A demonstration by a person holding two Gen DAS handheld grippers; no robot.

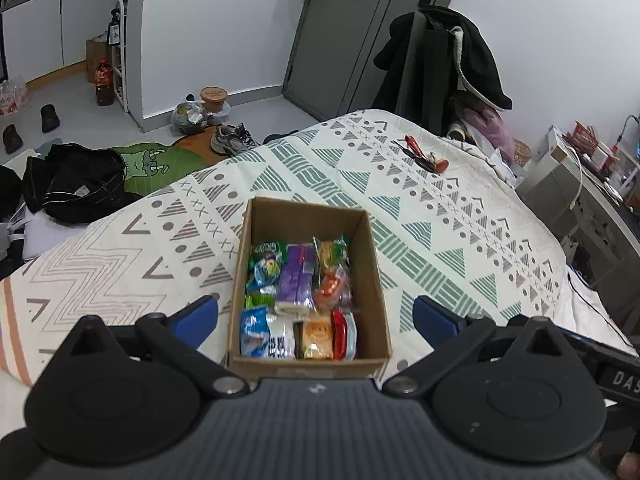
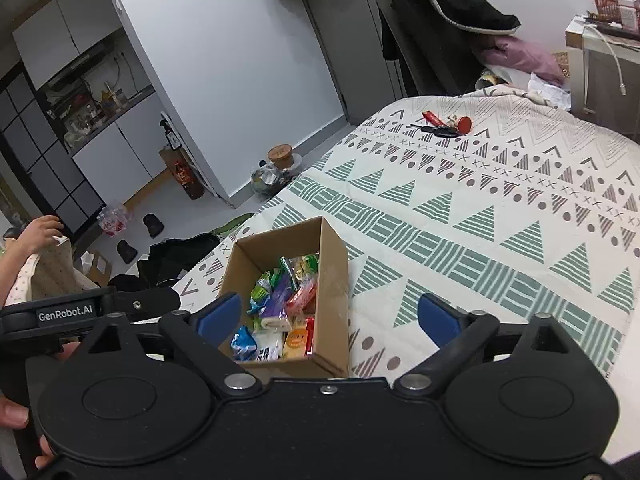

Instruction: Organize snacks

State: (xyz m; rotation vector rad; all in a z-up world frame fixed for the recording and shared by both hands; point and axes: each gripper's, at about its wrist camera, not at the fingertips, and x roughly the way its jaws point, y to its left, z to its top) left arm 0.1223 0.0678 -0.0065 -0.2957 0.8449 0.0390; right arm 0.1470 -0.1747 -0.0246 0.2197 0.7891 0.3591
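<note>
Two grippers, both with jaws wide apart and nothing between the pads. Left gripper [image 1: 316, 318] hovers over the near end of the cardboard box [image 1: 374, 280]; right gripper [image 2: 328, 320] sits above the box's near right corner, seen from the side.

Box stands on the bed [image 1: 460, 240], toward its left edge and closer to the near end than the far one. Snack packets [image 1: 298, 296] all lie inside: purple pack [image 1: 297, 280] in the middle, green-blue bag [image 1: 266, 266] left of it, orange-red one [image 1: 334, 286] to the right, blue-white bag [image 1: 256, 332], orange sachet [image 1: 318, 338] and red packet [image 1: 340, 336] along the near wall. No loose snacks visible on the bedding. Task looks close to done, or done.

Risks, as judgement:
- Bed is soft, box is light and open-topped. A bump from either open finger on the near wall could tilt or slide it toward the left edge of the bed, spilling packets onto the floor.
- Packets are piled loose and crinkly; reaching back in with spread fingers could snag one and drag it out over the rim.
- Both grippers crowd the same near end, so they could knock each other.
- Keys with a red tag [image 1: 420, 152] near the far edge are not snacks; grabbing them would be a mistake.
</note>
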